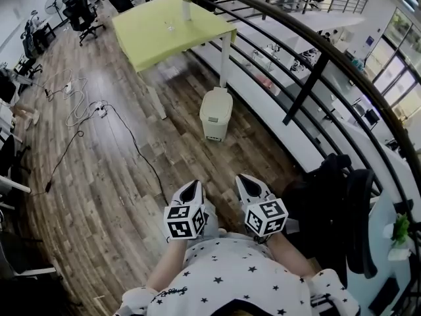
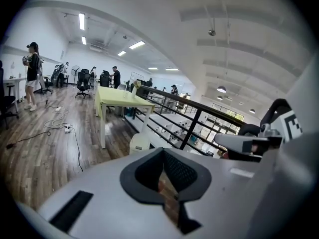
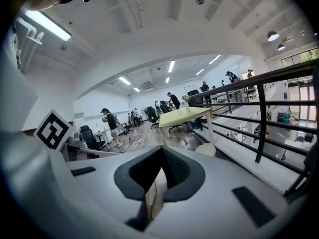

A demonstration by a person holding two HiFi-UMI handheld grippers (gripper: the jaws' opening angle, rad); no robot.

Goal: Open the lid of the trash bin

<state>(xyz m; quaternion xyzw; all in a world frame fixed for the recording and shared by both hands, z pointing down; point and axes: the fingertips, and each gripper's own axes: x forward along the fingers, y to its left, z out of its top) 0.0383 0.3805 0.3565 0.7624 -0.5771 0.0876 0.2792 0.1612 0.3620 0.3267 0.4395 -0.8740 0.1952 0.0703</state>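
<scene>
1. Not started: trash bin (image 1: 216,114) lid (image 1: 217,97) is down.
2. Bin is well ahead of both grippers, untouched.
3. Left gripper (image 1: 191,185) and right gripper (image 1: 247,180): jaws together, empty.
4. Remaining: approach, lift lid.

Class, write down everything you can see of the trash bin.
The trash bin is small, cream, plastic by its look, with a rounded lid lying shut. It stands upright on the wooden floor beside the white leg of the green table, near the black railing. A grey patch low on its front may be a pedal. Only the floor visibly touches it; the left gripper and right gripper are far off.
</scene>
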